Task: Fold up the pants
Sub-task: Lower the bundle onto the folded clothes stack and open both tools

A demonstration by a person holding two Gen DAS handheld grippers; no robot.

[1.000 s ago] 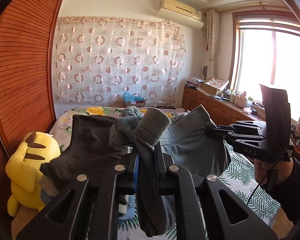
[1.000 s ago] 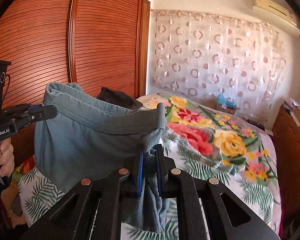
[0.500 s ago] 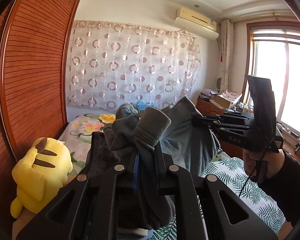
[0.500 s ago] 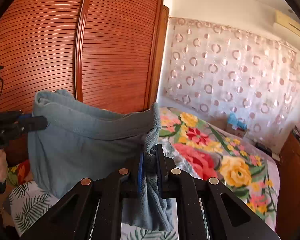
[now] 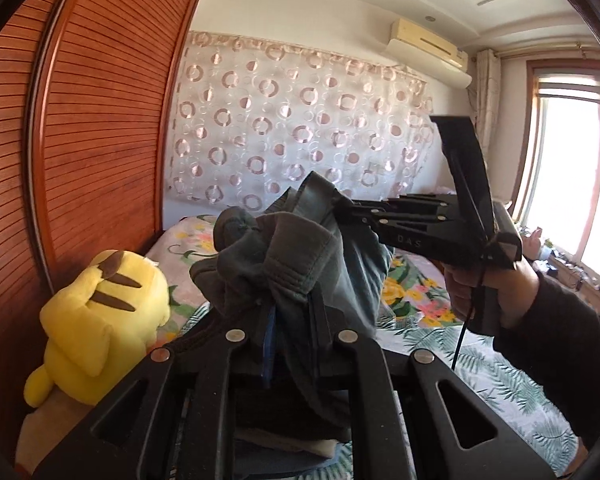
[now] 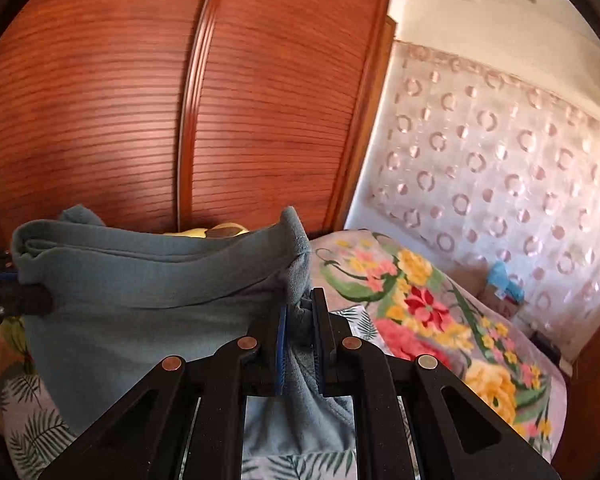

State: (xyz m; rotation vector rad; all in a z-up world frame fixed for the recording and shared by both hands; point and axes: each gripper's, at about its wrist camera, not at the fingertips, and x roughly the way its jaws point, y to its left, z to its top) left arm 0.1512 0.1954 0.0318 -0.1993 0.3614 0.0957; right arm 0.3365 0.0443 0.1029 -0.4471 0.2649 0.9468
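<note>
Grey-blue pants (image 6: pixel 140 296) hang in the air above the bed, stretched by the waistband between both grippers. My left gripper (image 5: pixel 292 320) is shut on one bunched end of the waistband (image 5: pixel 284 256). My right gripper (image 6: pixel 300 320) is shut on the other end; it also shows in the left wrist view (image 5: pixel 352 212), pinching the cloth. The left gripper shows at the left edge of the right wrist view (image 6: pixel 8 296). The pants' lower part is hidden below the grippers.
A floral bedspread (image 6: pixel 440 320) covers the bed. A yellow plush toy (image 5: pixel 100 320) sits by the wooden slatted wardrobe (image 6: pixel 180 120). Dark folded clothes (image 5: pixel 284 420) lie under my left gripper. A circle-patterned curtain (image 5: pixel 300 140) hangs behind; a window (image 5: pixel 572 168) is at right.
Both grippers have risen with the pants and tilted up. The two ends of the waistband are now closer together. Both grips are unchanged.
</note>
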